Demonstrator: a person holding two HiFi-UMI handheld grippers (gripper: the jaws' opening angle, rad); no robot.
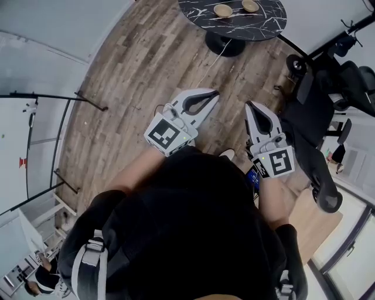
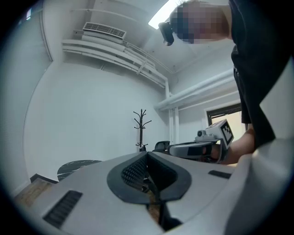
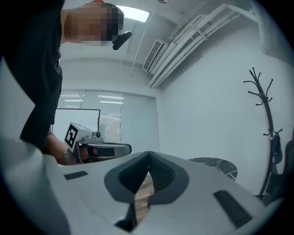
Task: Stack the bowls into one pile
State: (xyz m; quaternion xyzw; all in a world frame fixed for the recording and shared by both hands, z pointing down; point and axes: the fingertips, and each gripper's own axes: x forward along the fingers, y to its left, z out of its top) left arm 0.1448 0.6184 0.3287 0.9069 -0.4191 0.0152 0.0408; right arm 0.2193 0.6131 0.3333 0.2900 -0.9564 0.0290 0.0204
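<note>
Wall panels (image 1: 35, 88) with thin black rails along the left edge of the head view, then a broad run of plank floor (image 1: 129, 76) reaching up to the round black marble table (image 1: 258, 26) at the top edge. Left gripper (image 1: 214, 92) held level in front of the person's black top, well short of that table, jaws closed tip to tip on nothing; in the left gripper view (image 2: 147, 153) only a sliver of floor visible below the meeting pads, table rim (image 2: 78, 166) low and far at the left, coat stand (image 2: 141, 128) against the far wall. On the table, near its far edge, left bowl (image 1: 223, 10) and right bowl (image 1: 250, 6), both tan, side by side and apart, unstacked. Dark pedestal (image 1: 225, 44) under the near rim, white cable (image 1: 214, 61) trailing from it across the boards. Right gripper (image 1: 249, 105) just beside the left one, level, likewise closed and empty (image 3: 148, 153), with open floor ahead to the table. Black chair (image 1: 328, 105) crowding the right side, close beside the right gripper, and a pale wooden surface (image 1: 319, 225) at the lower right.
</note>
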